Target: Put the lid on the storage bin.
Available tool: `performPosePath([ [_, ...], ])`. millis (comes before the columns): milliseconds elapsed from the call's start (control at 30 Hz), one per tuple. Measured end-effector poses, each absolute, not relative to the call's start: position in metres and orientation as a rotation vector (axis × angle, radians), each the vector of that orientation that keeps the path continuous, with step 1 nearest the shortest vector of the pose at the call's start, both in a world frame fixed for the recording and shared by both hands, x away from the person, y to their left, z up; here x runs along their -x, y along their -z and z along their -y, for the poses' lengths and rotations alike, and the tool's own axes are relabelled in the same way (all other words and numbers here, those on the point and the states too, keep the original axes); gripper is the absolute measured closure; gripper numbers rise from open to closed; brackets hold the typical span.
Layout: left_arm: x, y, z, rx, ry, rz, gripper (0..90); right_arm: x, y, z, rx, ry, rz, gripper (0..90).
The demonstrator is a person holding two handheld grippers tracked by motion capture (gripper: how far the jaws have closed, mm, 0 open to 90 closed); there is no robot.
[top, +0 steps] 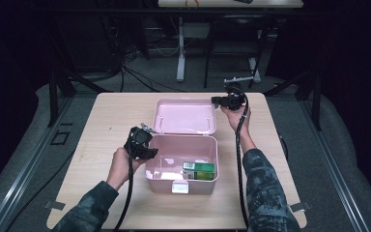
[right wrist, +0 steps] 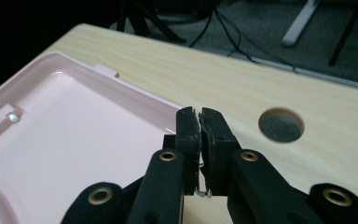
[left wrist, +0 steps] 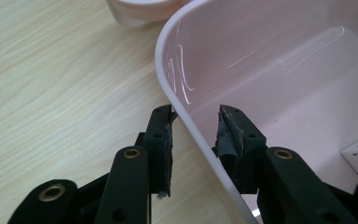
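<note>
Pale wood is filling most of what I am seeing: the table point(top: 106, 121) is carrying a pink box point(top: 159, 166) near its middle, with its lid point(top: 186, 116) lying open and flat behind it. A green and white carton point(top: 199, 170) is lying inside the box, against the front wall toward the right. My left gripper point(left wrist: 196, 122) is sitting at the box's left wall, its jaws straddling the rim, one outside and one inside; they are spread a little wider than the wall, and I am not seeing the pads pressing on it. My right gripper point(right wrist: 200, 122) is hovering at the lid's far right corner, jaws pressed together on nothing, beside a round hole point(right wrist: 280, 125) in the tabletop.
</note>
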State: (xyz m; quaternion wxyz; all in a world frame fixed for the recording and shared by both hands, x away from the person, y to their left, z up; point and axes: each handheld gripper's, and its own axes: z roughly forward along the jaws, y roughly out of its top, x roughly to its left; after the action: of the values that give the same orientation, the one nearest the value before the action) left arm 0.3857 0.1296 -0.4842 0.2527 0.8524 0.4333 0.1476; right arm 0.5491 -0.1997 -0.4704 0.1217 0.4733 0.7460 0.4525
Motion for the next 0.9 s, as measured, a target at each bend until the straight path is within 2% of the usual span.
performPosePath([
  [167,-0.386,0.484,-0.129,-2.317,-0.403,-1.178,65.9,-0.555,0.492,0.199,-1.461,-1.279,-2.219,86.1],
  [333,-0.386,0.484,-0.13,-2.316,-0.401,-1.177,65.9,-0.558,0.499,0.196,-1.475,-1.248,-2.24,85.0],
  [567,-0.386,0.484,-0.13,-2.318,-0.396,-1.175,65.7,-0.562,0.508,0.19,-1.498,-1.218,-2.284,78.7],
  [900,-0.386,0.484,-0.13,-2.316,-0.396,-1.176,65.6,-0.561,0.506,0.189,-1.496,-1.234,-2.276,79.5],
])
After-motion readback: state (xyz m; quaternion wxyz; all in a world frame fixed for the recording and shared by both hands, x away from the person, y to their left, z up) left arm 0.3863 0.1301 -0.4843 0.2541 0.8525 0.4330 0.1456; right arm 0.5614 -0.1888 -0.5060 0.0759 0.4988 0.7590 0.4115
